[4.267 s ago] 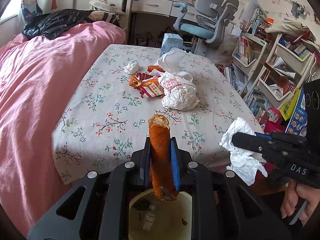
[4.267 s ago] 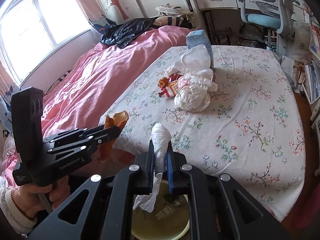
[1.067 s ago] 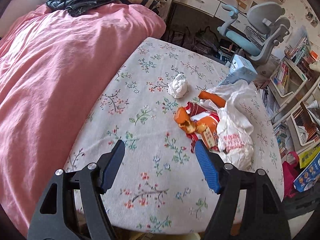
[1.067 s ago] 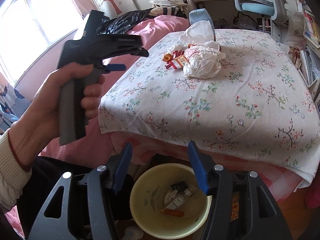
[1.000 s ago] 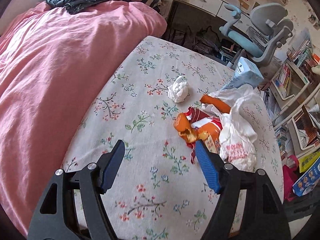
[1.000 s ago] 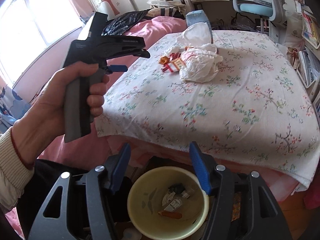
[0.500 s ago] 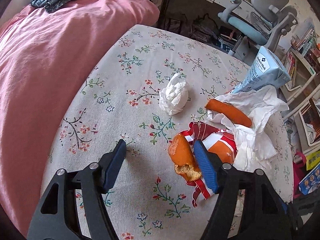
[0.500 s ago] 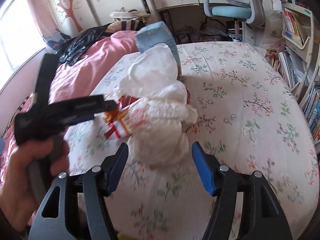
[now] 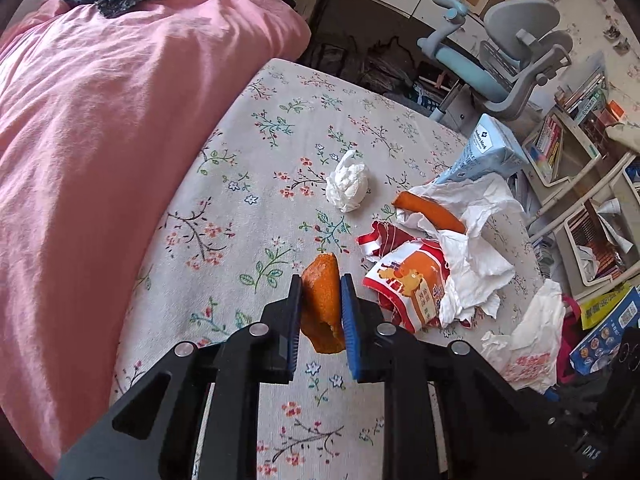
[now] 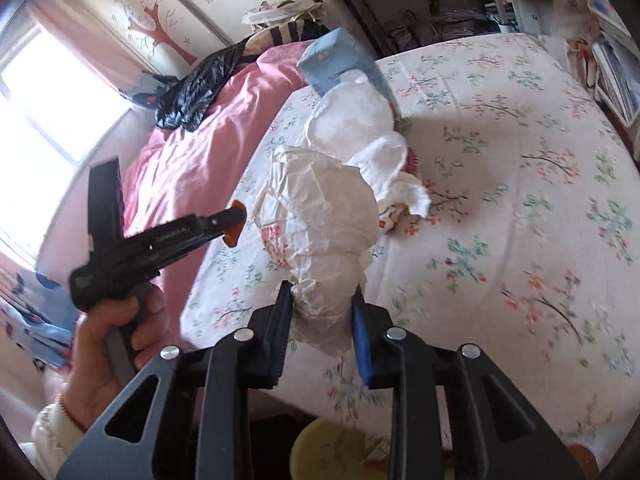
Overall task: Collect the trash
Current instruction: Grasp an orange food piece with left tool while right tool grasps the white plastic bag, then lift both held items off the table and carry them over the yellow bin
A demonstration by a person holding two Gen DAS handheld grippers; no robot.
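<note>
- The left hand-held gripper (image 9: 321,300) has its jaws closing on a piece of orange peel (image 9: 320,292); the blue pads sit against both sides of the peel, just above the flowered cloth of the table (image 9: 248,208).
- In the right wrist view that same gripper is seen from the side, gripped by a hand (image 10: 116,332), with the orange piece at its tip.
- The right hand-held gripper (image 10: 322,300) has its jaws closing around the lower end of a crumpled white plastic bag (image 10: 320,220), and both pads touch the bag's sides.
- A red and orange snack wrapper (image 9: 412,280) lies on the table just right of the left gripper, partly under crumpled white paper (image 9: 472,240).
- A second orange piece (image 9: 428,210) lies against that paper, farther back.
- A small white tissue ball (image 9: 347,187) sits alone on the cloth, apart from the pile.
- A light blue tissue pack (image 9: 486,154) stands tilted behind the pile.
- A yellow bin (image 10: 332,452) shows below the near edge of the table in the right wrist view.
- A pink quilt (image 9: 100,120) covers the bed beside the table.
</note>
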